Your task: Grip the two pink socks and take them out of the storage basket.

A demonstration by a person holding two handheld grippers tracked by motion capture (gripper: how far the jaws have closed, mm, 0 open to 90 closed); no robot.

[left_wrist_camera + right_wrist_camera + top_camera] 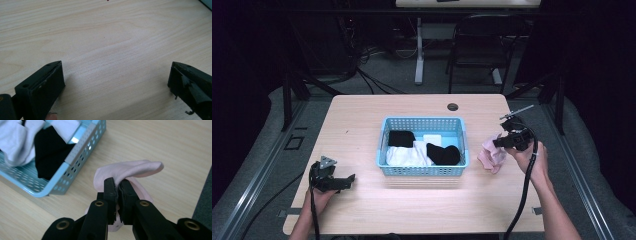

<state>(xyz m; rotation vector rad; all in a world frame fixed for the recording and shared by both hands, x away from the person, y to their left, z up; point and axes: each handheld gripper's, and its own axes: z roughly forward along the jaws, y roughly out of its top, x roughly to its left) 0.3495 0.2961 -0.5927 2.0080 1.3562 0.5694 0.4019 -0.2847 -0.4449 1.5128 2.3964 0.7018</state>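
Wide wooden table [362, 125], and right in the middle of it sits the light blue basket [384, 145], holes all round its walls. Inside: a white cloth [404, 156] at the near left, a black sock [443, 154] at the near right, another black piece [401, 137] at the far left, a small white piece [432, 139] behind.

Over to the right of the basket, just beside its right wall, the pink sock [130, 171] droops onto the tabletop, pinched by the right gripper [117, 187] — jaws squeezed tight together on a fold of the fabric, the rest bulging out past the tips.

Near left corner now: the left gripper [116, 75] hangs low over bare wood, jaws spread wide, nothing between them.
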